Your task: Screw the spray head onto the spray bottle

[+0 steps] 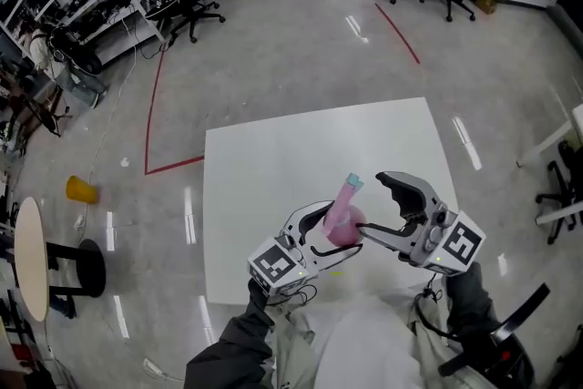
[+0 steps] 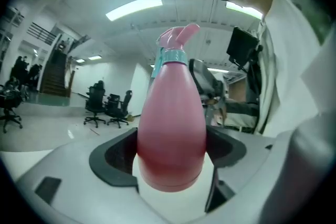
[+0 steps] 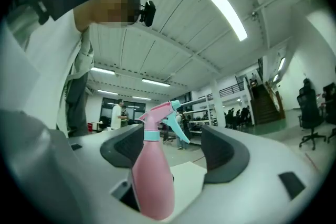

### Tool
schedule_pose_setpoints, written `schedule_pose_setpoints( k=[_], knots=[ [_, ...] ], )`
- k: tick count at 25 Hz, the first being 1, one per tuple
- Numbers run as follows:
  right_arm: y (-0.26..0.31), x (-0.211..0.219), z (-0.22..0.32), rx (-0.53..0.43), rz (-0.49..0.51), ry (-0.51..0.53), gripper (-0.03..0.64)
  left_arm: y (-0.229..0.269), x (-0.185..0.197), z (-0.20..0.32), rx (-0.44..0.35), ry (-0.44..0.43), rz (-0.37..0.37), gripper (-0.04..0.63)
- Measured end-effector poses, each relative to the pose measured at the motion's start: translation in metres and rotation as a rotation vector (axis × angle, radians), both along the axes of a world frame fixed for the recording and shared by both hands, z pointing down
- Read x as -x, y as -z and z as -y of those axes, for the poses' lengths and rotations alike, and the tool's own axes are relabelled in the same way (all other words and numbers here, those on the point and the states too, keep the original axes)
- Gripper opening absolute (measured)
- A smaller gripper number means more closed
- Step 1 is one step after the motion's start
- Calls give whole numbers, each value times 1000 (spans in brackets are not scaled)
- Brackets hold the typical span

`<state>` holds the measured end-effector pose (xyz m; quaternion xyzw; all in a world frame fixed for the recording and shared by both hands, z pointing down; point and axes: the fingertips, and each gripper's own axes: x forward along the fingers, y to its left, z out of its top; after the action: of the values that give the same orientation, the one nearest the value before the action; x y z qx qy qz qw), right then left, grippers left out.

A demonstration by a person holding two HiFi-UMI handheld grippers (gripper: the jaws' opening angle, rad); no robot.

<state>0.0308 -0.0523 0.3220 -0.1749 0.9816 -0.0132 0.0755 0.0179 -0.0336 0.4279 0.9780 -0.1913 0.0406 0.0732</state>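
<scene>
The jaws of the left gripper clamp the pink plastic spray bottle above the white counter, and its pink-and-teal spray head sits on the neck. The right gripper has its jaws wide apart around the bottle, pressing nothing. Tightening seems unfinished: next, close on the head and twist.

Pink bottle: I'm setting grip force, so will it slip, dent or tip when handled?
The bottle looks glossy and rounded, so it may twist or slip in the left gripper. Likely thin plastic that gives under a hard squeeze. Its broad base under a tapered neck and spray head should stand fairly steady.
</scene>
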Motion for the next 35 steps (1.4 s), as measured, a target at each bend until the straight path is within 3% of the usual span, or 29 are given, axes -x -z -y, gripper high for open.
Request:
schedule_pose_setpoints(
  k=[5, 7, 12, 17, 22, 28, 31, 35],
  knots=[
    [5, 21, -26, 64, -8, 336, 325, -15, -14, -33, 56, -193, 49, 408],
    [9, 27, -29, 52, -21, 384, 322, -15, -18, -34, 56, -210, 54, 408],
    [1, 22, -8, 45, -11, 250, 199, -18, -9, -18, 92, -100, 5, 408],
    [-1, 31, 6, 61, -68, 78, 87, -30, 7, 11, 91, 79, 76, 408],
    [-15, 39, -2, -14, -204, -62, 78, -36, 5, 19, 78, 150, 123, 382],
    [-7, 24, 7, 5, -29, -51, 63, -29, 2, 22, 56, 143, 74, 373],
    [-19, 21, 7, -36, -22, -45, 63, -44, 4, 24, 37, 153, 127, 370],
    [-59, 20, 6, -56, -96, -63, 63, -80, 5, 31, 13, 157, 221, 368]
  ],
)
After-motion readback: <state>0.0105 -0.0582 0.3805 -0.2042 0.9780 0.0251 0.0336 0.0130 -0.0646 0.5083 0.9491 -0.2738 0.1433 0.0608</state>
